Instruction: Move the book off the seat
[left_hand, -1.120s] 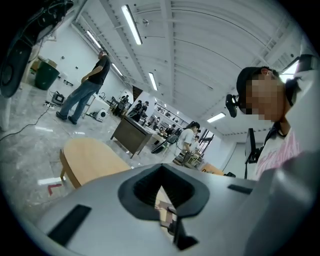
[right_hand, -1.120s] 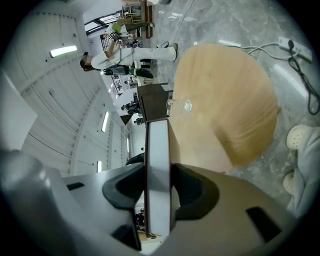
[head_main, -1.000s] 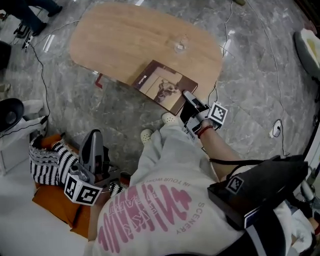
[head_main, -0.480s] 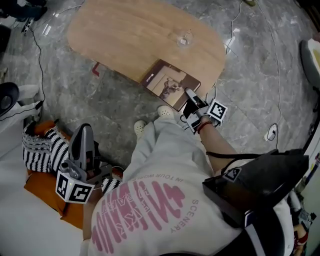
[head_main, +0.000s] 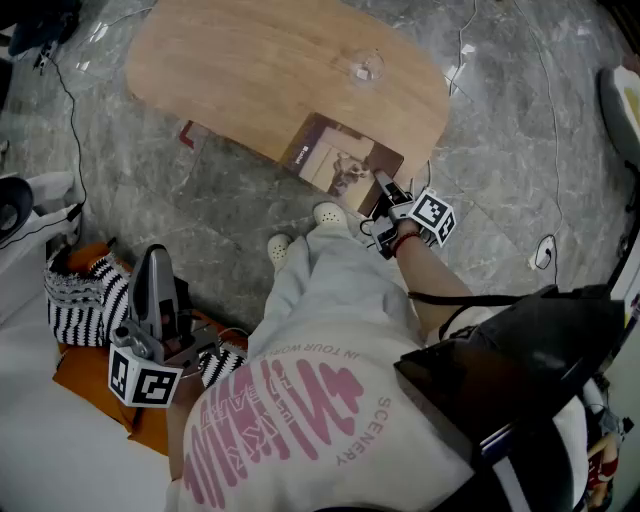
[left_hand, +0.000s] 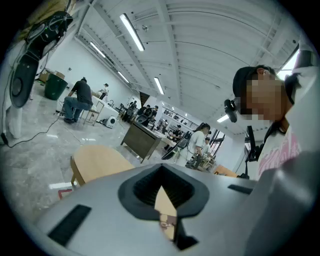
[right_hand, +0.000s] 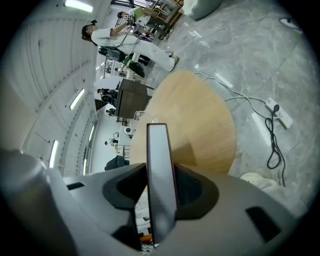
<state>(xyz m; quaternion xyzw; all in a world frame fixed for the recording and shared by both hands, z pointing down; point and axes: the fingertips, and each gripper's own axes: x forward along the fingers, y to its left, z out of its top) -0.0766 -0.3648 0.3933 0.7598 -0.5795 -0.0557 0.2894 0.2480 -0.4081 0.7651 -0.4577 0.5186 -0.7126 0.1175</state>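
The book (head_main: 335, 160) has a brown cover with a picture on it. It lies flat over the near edge of the oval wooden table (head_main: 260, 70); whether it touches the tabletop I cannot tell. My right gripper (head_main: 381, 187) is shut on its near right corner. In the right gripper view the book's pale page edge (right_hand: 159, 165) stands between the two jaws of the right gripper (right_hand: 161, 195), with the table (right_hand: 200, 125) beyond. My left gripper (head_main: 158, 268) is held low at the left over the orange seat (head_main: 85, 370), fingers together and nothing in them; the left gripper (left_hand: 161, 189) points toward the table (left_hand: 97, 160).
A striped cushion (head_main: 80, 300) lies on the orange seat. A small glass object (head_main: 363, 68) stands on the table's far side. Cables and a power strip (head_main: 543, 255) lie on the marble floor. The person's white shoes (head_main: 330, 213) are near the table. Other people work far off (left_hand: 75, 102).
The right gripper and the book have shifted slightly farther over the table's near edge. The left gripper keeps its place over the seat. The head camera has moved a little.
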